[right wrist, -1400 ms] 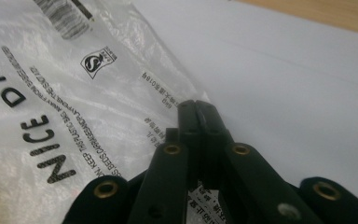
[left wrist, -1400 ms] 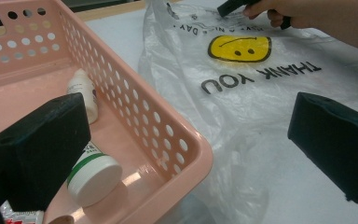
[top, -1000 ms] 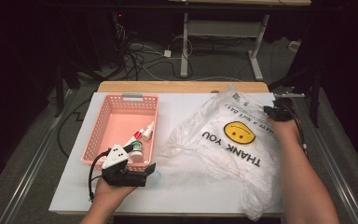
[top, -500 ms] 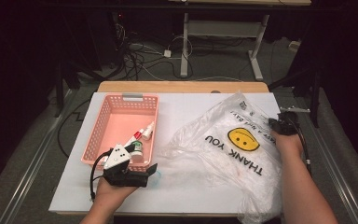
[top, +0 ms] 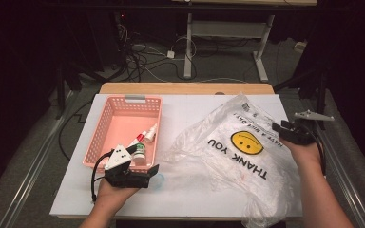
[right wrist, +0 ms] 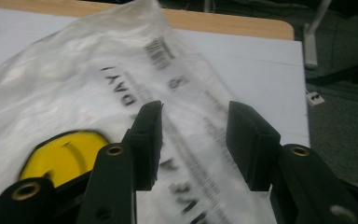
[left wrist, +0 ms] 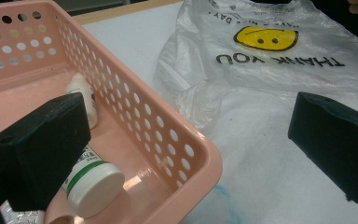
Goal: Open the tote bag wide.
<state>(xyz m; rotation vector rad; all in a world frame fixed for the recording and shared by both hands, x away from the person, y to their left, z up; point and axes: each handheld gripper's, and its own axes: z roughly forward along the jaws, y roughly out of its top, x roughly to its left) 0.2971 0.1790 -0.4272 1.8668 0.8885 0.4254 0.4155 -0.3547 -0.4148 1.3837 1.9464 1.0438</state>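
Your right gripper (top: pixel 281 128) has just been opening its jaws, and in the right gripper view nothing is pressed between them: the plastic bag (top: pixel 237 152) lies just below and ahead of the pads, loose on the white table (top: pixel 190 109). So I judge you have let go of the far edge of the bag after spreading it, and this step is finished.

Your left gripper (top: pixel 154 172) is also released, jaws wide apart. The near corner of the pink basket (left wrist: pixel 200 154) sits between its two jaws, with nothing pressed. Inside the basket, just ahead of the left jaw, lies a white jar with a green band (left wrist: pixel 93 179), and a small white bottle (left wrist: pixel 83 95) behind it.

The next move probably calls for picking an item from the basket, or for opening the mouth of the bag. The film is thin and slippery, so close on it carefully.
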